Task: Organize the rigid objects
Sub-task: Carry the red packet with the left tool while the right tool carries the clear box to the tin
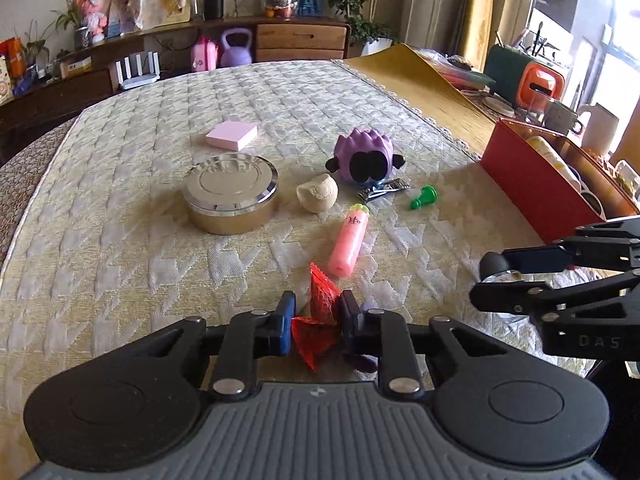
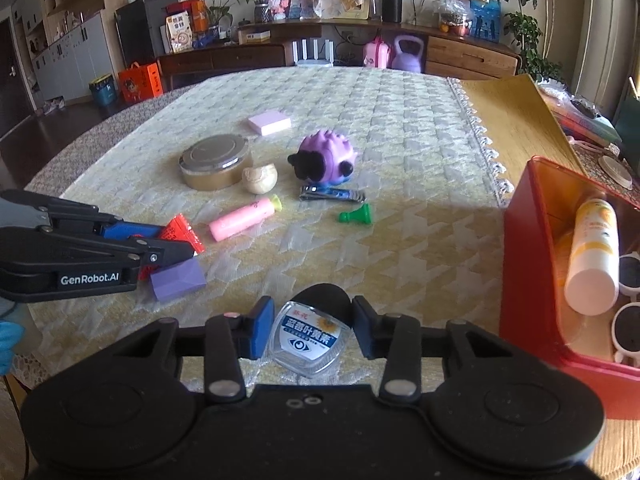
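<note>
Desk (image 2: 400,128) under a pale quilted houndstooth cloth, filling the middle of both views. Red box (image 2: 532,280) at the right edge of the right wrist view, open-topped, holding a white and yellow bottle (image 2: 592,252) lying on its side and white-framed sunglasses (image 2: 628,320) beside it at lower right. Same box at right in the left wrist view. Round metal tin (image 1: 230,192) left of centre, lid on, contents hidden. Purple spiky toy (image 1: 366,158) just right of it, cream shell-shaped piece (image 1: 318,198) between the two and nearer. Pink pad (image 1: 232,136) farther up the frame. Pink tube (image 1: 348,240) at centre, nail clipper (image 2: 332,194) and green pawn-like piece (image 2: 356,215) to its right.

Left gripper (image 1: 316,316) at bottom centre of its own view, jaws nearly together and clamped on a red mesh packet (image 1: 320,300); purple block (image 2: 178,280) on the cloth just beneath, seen at lower left of the right wrist view.

Right gripper (image 2: 310,330) at bottom centre of its view, jaws part open around a clear plastic case with a blue label (image 2: 308,340); left pad at the case's edge, firm contact on the right side hard to tell.
</note>
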Motion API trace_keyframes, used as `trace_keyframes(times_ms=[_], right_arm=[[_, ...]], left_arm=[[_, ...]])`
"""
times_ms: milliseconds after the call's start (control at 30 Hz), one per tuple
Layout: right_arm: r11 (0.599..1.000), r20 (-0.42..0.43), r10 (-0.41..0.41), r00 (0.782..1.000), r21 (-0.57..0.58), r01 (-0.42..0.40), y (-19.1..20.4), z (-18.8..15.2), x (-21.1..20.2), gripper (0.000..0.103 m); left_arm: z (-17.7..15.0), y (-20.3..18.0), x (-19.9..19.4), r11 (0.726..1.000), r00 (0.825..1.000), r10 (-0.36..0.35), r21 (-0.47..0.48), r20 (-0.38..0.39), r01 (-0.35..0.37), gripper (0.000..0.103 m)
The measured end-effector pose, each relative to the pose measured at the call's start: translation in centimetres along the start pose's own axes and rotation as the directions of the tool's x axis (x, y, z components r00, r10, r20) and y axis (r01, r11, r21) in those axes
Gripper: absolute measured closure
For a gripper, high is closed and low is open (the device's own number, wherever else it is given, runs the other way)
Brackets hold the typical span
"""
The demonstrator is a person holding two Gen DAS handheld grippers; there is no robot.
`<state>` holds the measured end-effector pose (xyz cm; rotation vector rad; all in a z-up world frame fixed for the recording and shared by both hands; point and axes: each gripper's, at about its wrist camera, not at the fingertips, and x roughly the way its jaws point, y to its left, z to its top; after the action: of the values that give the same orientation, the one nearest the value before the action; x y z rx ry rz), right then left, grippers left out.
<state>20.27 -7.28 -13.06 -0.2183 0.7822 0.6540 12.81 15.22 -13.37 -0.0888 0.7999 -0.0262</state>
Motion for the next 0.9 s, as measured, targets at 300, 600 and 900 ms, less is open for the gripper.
trace_keyframes(times_ms=[300,600,900], right_arm=[[0.999,0.07,0.013,0.997,0.032,-0.015,-1.6,0.6,-4.1,0.062],[0.998,0.128,0.005,0.992,0.061,-0.013,-4.4,1.3,-8.0,0.062],[0.994,0.174,-0.061,0.983,0.102,0.044,-9.4,1.5,-10.8,0.062]], left_arm=[[2.0,-0.5,-2.6,0.999,1.0,-0.003,-0.052,0.024,0.004,0.08],[4.6,-4.2,-4.6,0.998,0.998,-0.055,-0.042,0.044,0.056,0.08],[6.9,-9.7,-4.3,0.994,0.993,-0.105,0.026,0.06,0.104,0.08]])
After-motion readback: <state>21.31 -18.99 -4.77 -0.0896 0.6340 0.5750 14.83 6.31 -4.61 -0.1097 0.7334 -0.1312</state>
